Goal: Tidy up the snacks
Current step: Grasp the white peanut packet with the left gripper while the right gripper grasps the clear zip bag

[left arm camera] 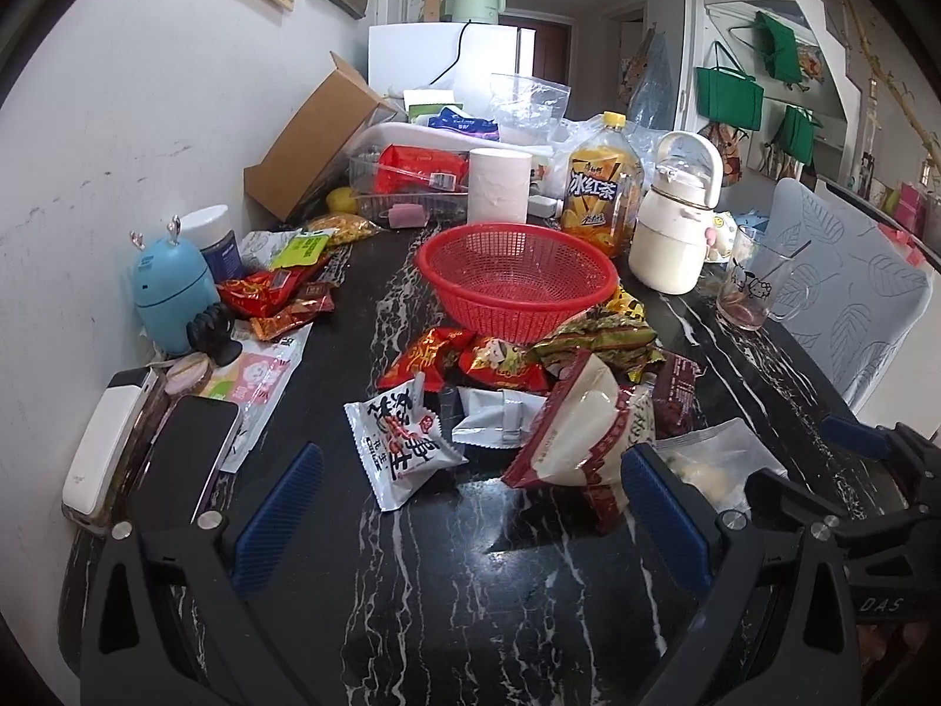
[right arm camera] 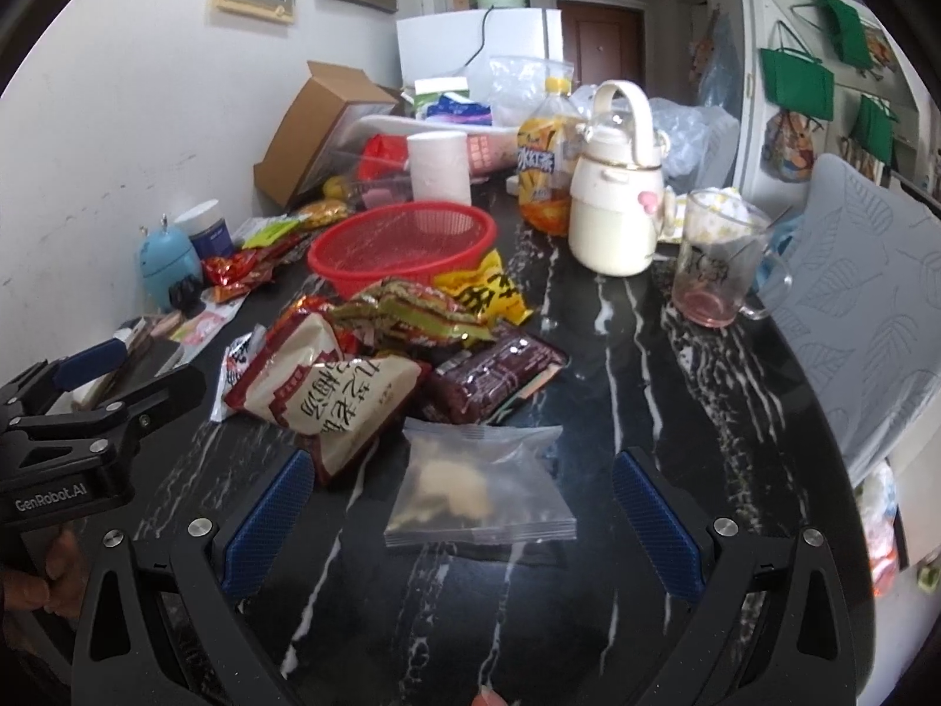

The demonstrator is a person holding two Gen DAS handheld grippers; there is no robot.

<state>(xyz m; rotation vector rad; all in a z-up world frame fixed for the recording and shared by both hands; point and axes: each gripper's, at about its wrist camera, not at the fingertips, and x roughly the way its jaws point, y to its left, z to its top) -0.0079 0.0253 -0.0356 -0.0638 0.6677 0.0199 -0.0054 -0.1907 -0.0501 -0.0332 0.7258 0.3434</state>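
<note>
My left claw [left arm camera: 464, 506] hangs low over the black marble worktop [left arm camera: 447, 606], spread wide with nothing between its fingers; my right claw [right arm camera: 453, 506] is likewise wide open and empty, a clear bag [right arm camera: 479, 485] lying flat on the worktop between its blue pads [right arm camera: 264, 523], touching neither. The snacks sit in a loose heap mid-worktop: a white packet [left arm camera: 403, 441] nearest my left claw, a silver wrapper [left arm camera: 494, 418] beside it, a big beige-and-red bag [right arm camera: 329, 394] leaning over the others, a dark brown pack [right arm camera: 494, 373] to its right, red packets [left arm camera: 464, 359] and a green one [left arm camera: 594, 341] behind; a yellow bag [right arm camera: 482, 288] rests against the red basket [left arm camera: 517, 270], which stands empty beyond the heap. More red packets [left arm camera: 276, 294] lie off left by a blue gadget [left arm camera: 167, 288]. Crowding the far side are a paper roll [left arm camera: 499, 185], an iced-tea bottle [left arm camera: 600, 188], a cream jug [left arm camera: 676, 217] and a glass mug [right arm camera: 714, 259]; a phone [left arm camera: 188, 459] and a white power bank [left arm camera: 109, 447] lie at the left edge.
</note>
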